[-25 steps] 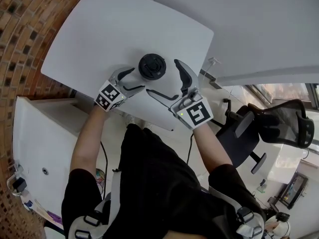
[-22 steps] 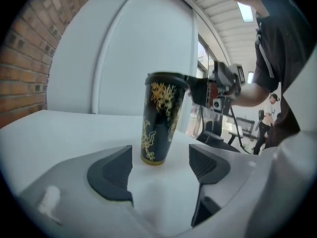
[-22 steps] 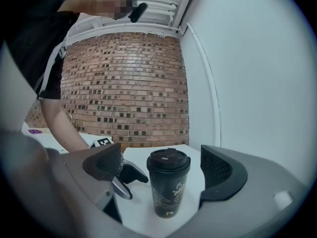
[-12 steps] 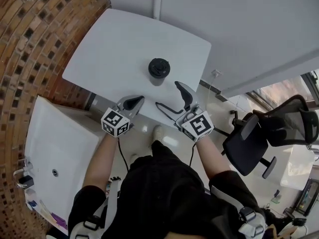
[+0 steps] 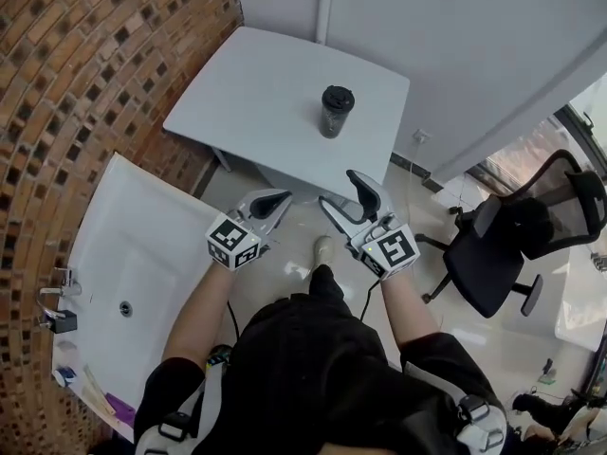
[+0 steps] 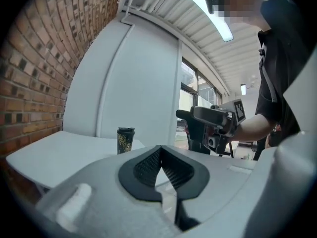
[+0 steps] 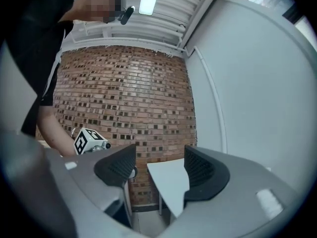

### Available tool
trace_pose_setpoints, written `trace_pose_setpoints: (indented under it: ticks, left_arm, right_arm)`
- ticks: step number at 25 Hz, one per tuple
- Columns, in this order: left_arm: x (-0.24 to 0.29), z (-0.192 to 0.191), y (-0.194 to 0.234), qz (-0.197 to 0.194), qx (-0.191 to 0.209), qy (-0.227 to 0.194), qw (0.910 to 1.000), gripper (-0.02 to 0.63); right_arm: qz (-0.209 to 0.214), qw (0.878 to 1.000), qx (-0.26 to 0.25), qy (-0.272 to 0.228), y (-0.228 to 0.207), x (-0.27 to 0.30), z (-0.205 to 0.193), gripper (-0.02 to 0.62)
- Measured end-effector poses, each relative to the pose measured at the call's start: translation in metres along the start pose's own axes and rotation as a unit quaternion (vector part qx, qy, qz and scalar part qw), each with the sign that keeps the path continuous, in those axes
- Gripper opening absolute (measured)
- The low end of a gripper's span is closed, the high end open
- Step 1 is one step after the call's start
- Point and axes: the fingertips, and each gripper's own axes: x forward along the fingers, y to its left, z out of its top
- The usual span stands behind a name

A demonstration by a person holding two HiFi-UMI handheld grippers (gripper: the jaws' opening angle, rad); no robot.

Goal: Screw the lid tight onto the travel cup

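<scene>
The dark travel cup (image 5: 336, 111) stands upright with its black lid on, near the far right edge of the white table (image 5: 256, 93). It shows small and far off as the cup (image 6: 125, 140) in the left gripper view. Both grippers hang over the floor, well short of the table and apart from the cup. My left gripper (image 5: 271, 203) is shut with nothing in it, its pads meeting (image 6: 159, 157). My right gripper (image 5: 343, 195) is open and empty. Its jaws have just been closing, and only the table corner (image 7: 169, 181) shows between them.
A white counter with a sink (image 5: 123, 254) and a tap (image 5: 57, 303) lies at the left against the brick wall (image 5: 85, 55). A black office chair (image 5: 517, 245) stands at the right. White wall panels (image 5: 455, 36) rise behind the table.
Both grippers have drawn back from either side of the cup, off the table, toward the person. The left jaws went from open to shut, and the right jaws narrowed. The cup stays put.
</scene>
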Motion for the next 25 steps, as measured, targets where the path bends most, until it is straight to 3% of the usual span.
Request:
trace_pose_setpoints:
  ticks: [5,10,18,25]
  left_arm:
    - [-0.041,0.022,-0.034,-0.015,0.017,-0.03,0.9993,0.003]
    - [-0.058,0.032,-0.065,-0.026,0.025,-0.043,0.9985,0.003]
    - [-0.079,0.034,-0.087,-0.003,-0.01,-0.07,0.9975,0.003]
    - [-0.068,0.055,-0.111,0.001,0.005,-0.086,0.9963,0.003]
  right_arm:
    - [-0.025,0.999,-0.024,-0.012,0.046,-0.029,0.017,0.272]
    - [-0.045,0.998,-0.031,-0.005,0.072,-0.059,0.027,0.144]
    - [-0.053,0.997,-0.047,0.013,0.072,-0.099,0.024,0.123]
    - [-0.051,0.998,-0.034,-0.002,0.061,-0.123,0.043,0.071]
